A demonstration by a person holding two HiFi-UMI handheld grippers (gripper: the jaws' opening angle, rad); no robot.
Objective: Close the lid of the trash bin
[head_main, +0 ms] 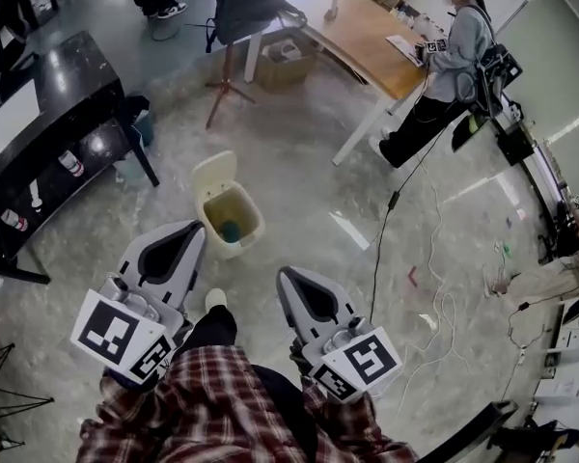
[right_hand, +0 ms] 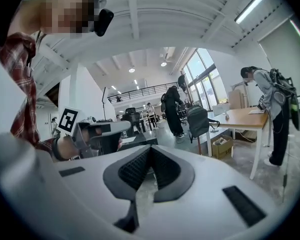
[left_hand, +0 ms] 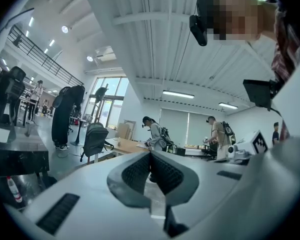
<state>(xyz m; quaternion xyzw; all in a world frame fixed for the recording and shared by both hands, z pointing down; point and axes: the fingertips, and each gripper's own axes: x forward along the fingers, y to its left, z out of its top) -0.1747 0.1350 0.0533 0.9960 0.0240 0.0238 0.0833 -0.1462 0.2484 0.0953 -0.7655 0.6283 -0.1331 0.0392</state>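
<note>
My left gripper (head_main: 191, 231) was closed on nothing, near the trash bin (head_main: 236, 247) on the floor ahead. Its lid (head_main: 215, 174) stood raised, so nothing was done yet. My right gripper (head_main: 286, 276) was closed and empty too.

The trash bin (head_main: 234, 246) is seen standing on the floor (head_main: 309, 177) with its lid (head_main: 215, 174) raised and a teal object (head_main: 231, 230) lying inside. The left gripper (head_main: 194, 230) is held just beside the bin, the right gripper (head_main: 286, 275) near it. A wooden surface (head_main: 367, 37) is seen well beyond the bin.
</note>
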